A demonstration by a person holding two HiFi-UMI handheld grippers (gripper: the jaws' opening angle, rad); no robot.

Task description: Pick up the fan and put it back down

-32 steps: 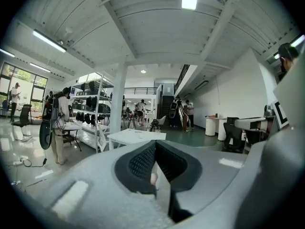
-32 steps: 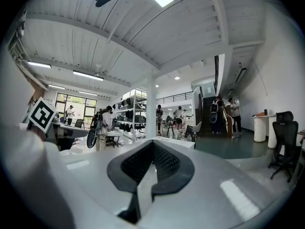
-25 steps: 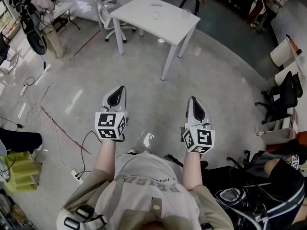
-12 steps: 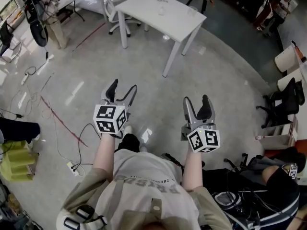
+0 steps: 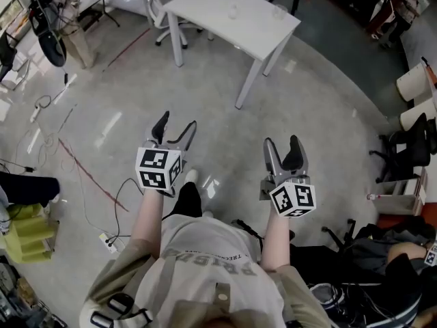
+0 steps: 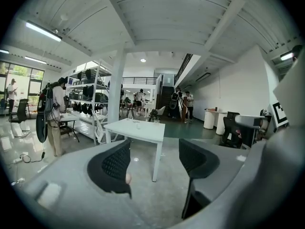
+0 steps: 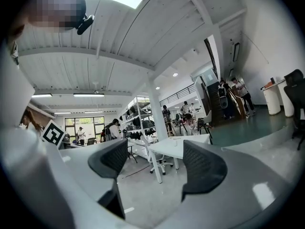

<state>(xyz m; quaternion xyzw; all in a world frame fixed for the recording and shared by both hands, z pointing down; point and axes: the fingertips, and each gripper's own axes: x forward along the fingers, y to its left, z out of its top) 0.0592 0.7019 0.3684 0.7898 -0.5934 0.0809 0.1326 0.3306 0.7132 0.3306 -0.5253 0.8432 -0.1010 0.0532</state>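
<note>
Floor (image 5: 307,128); left tool (image 5: 175,123), right tool (image 5: 281,142) agape

Desk (image 5: 232,12): far ahead, on the floor (image 5: 321,115).
Office chair (image 5: 151,5): behind the desk's left end.
Left gripper (image 5: 176,125), right gripper (image 5: 282,143): side by side, short of the desk.
Cables (image 5: 42,103): on the floor, far left.
</note>
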